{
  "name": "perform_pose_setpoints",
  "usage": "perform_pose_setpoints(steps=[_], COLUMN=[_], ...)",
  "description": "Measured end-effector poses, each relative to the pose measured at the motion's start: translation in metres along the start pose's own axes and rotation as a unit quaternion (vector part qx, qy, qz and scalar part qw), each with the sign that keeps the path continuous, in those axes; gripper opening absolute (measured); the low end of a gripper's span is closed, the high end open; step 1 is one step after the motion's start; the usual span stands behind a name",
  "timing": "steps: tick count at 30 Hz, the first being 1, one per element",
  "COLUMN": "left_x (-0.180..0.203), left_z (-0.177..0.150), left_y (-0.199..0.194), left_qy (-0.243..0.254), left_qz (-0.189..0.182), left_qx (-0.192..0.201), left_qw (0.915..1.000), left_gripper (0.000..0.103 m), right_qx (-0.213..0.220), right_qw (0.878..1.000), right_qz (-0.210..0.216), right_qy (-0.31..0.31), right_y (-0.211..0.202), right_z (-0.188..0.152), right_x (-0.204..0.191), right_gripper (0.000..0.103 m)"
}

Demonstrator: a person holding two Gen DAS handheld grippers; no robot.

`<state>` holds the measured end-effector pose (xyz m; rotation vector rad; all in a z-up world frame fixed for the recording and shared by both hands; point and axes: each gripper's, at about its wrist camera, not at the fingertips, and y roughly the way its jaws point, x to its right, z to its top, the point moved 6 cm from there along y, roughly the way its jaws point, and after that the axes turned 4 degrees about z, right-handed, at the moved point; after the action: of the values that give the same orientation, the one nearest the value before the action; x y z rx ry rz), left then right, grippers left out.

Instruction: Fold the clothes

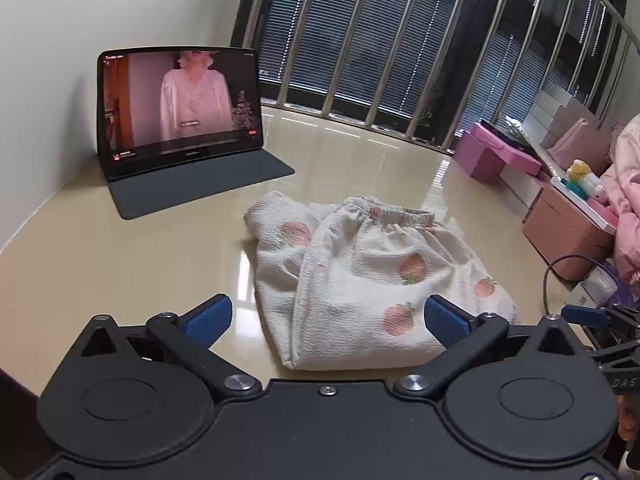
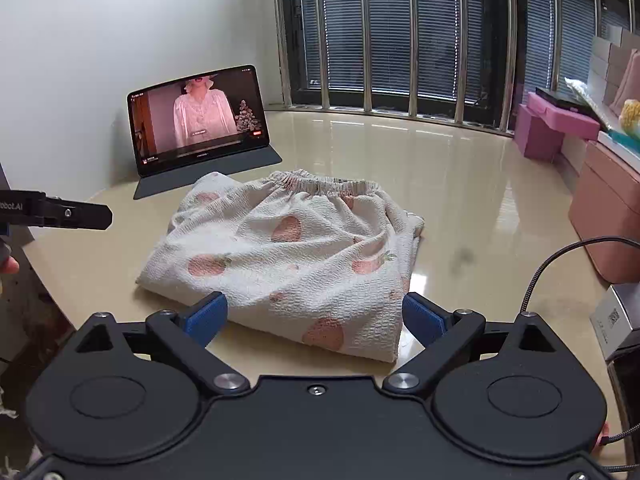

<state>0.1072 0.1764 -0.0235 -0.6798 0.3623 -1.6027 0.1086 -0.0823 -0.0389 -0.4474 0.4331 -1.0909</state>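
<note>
**Folded strawberry shorts sit between two open tongs**

The glossy beige stone tabletop [image 2: 460,184] fills both views, running to a barred window with dark blinds [image 2: 400,32] at the far side. Near its middle lies the white crinkle-cotton pair of shorts printed with pink strawberries [image 2: 288,252], already doubled into a rough rectangle, the gathered elastic waistband [image 2: 324,185] at the far edge and the fold nearest the cameras. The cloth looks light, soft and limp, likely to sag and slide a little on the polished surface; the near corners or the firmer waistband seem the best places to pinch. Far left stands a black tablet on a dark folio cover [image 2: 198,120], playing a video, well apart from the shorts.

The left tongs [image 1: 327,318] hover low at the near edge, blue pads spread wide, gripping nothing. The right tongs [image 2: 316,316] are level and equally wide, straddling the near right corner, empty.
</note>
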Motion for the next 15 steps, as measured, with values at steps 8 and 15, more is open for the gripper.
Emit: perform_pose_setpoints(steps=[8,15], left_x=[0.033,0.02], left_z=[0.005,-0.008], left_y=[0.102,0.129], left_qy=[0.043,0.072], left_qz=[-0.046,0.03], left_qx=[-0.056,-0.069], left_qw=[0.9965,0.9945], left_gripper=[0.068,0.049], right_qx=[-0.024,-0.031], right_qw=[0.998,0.995], right_qz=[0.002,-0.055], right_qy=[0.057,0.073], right_y=[0.079,0.084], right_z=[0.01,-0.011], right_x=[0.038,0.067], right_gripper=[0.022,0.018])
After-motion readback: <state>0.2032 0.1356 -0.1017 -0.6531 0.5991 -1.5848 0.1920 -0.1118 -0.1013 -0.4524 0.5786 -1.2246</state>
